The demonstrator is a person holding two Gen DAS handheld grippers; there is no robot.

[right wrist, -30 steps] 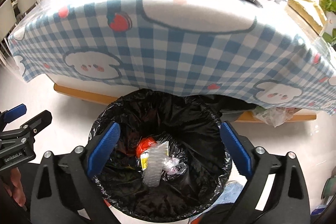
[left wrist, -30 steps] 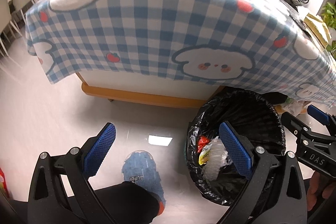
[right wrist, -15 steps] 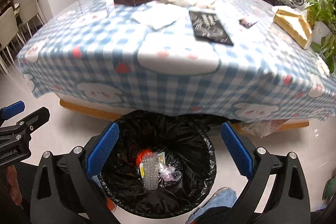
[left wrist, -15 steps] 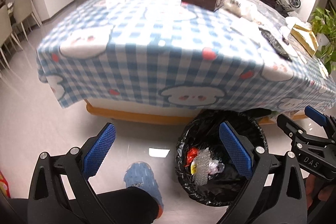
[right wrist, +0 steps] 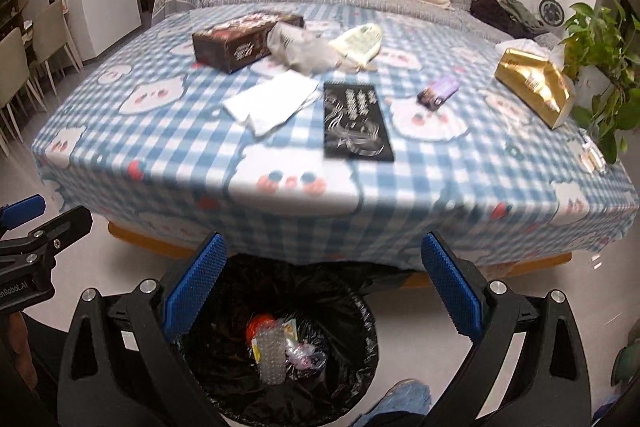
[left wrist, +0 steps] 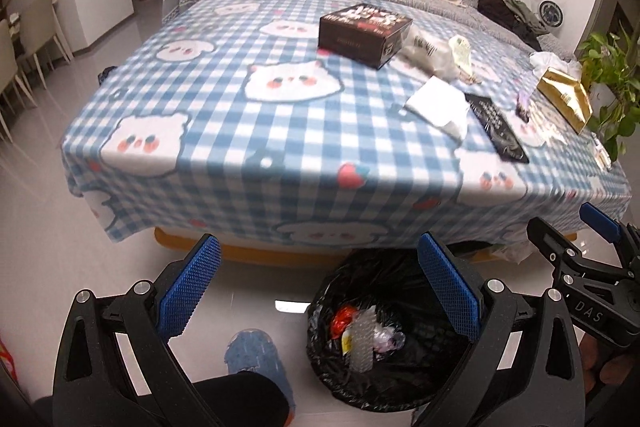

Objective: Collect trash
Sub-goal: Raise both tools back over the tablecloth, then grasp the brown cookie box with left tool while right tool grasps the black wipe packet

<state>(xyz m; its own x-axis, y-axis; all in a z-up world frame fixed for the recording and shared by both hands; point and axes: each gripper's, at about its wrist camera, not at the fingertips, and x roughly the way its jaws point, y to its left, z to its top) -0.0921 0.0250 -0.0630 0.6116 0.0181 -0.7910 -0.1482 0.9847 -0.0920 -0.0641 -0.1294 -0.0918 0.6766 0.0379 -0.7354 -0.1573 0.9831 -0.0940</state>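
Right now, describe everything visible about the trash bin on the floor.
The trash bin is round, lined with a crinkled glossy black plastic bag folded over its rim. It stands upright on the pale floor at the table's near edge, partly under the overhanging checked tablecloth. Inside lie a clear bubble-wrap piece, something red-orange and clear wrappers. Nothing grips it.

Crumpled wrappers [right wrist: 280, 347] lie inside black-lined bin [right wrist: 360, 311].

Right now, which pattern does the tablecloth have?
Blue-and-white check with white bunny faces on the tablecloth; clearest in the right wrist view.
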